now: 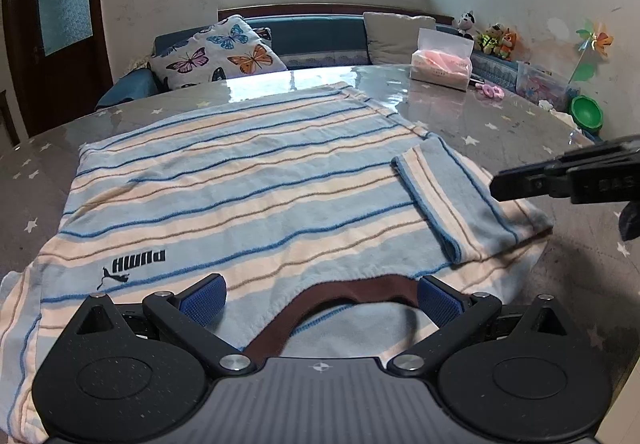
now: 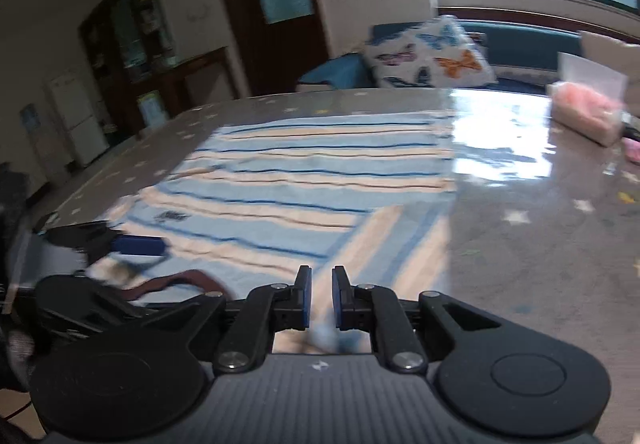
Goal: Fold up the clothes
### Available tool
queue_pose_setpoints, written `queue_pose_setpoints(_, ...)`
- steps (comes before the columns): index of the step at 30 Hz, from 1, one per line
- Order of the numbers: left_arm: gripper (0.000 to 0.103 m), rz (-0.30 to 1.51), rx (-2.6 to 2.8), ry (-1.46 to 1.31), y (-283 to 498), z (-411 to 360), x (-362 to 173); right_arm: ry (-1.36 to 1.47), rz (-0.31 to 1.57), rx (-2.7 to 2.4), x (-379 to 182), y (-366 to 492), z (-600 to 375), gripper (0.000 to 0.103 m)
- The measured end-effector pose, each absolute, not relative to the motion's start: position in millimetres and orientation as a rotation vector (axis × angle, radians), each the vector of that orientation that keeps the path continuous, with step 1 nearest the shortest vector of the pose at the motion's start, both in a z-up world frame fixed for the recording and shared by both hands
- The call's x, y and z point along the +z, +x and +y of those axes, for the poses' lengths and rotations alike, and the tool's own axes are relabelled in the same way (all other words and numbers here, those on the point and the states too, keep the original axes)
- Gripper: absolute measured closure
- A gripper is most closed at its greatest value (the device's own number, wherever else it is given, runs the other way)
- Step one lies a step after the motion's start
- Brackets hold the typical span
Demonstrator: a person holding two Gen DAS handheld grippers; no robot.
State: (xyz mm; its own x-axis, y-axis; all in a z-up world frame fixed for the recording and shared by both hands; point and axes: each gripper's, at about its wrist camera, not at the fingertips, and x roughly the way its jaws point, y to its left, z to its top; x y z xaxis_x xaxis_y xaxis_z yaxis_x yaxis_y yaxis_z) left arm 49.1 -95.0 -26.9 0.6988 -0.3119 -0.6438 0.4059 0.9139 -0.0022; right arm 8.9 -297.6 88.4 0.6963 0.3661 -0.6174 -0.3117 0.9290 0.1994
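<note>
A blue, cream and tan striped T-shirt (image 1: 248, 179) lies flat on the table, with its brown collar (image 1: 360, 292) nearest me. Its right sleeve (image 1: 452, 199) is folded inward onto the body. My left gripper (image 1: 322, 300) is open wide, its blue pads on either side of the collar just above the cloth. My right gripper (image 1: 498, 185) comes in from the right edge, its tips just above the folded sleeve. In the right wrist view, the right gripper (image 2: 321, 296) shows a narrow gap between its pads with no cloth pinched there. The shirt (image 2: 300, 171) is blurred.
The glossy star-patterned table (image 1: 480, 115) carries a tissue pack (image 1: 440, 63) at the far right, a pink item (image 1: 492, 91) beside it and a green bowl (image 1: 586, 115) near the right edge. A sofa with a butterfly cushion (image 1: 216, 51) stands behind the table.
</note>
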Motion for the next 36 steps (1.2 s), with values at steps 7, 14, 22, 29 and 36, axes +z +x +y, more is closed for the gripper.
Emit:
queue_pose_setpoints(7,0.0,0.673,-0.441,0.157,57,-111,-18,0.03,0.78,0.324,67,16,-310,0.092)
queue_pose_setpoints(14,0.0,0.653,-0.449,0.193,73,-137,-14,0.046,0.741,0.328,74,41,-314,0.089)
queue_pose_setpoints(22,0.0,0.707,-0.456,0.241,85,-156,-33,0.033,0.741,0.327,71,63,-315,0.086)
queue_pose_setpoints(29,0.0,0.714,-0.457,0.231,87,-156,-36,0.022,0.732,0.328,69,101,-304,0.085)
queue_pose_setpoints(36,0.0,0.706,-0.425,0.2,80,-140,-29,-0.007,0.742,0.324,65,110,-296,0.08)
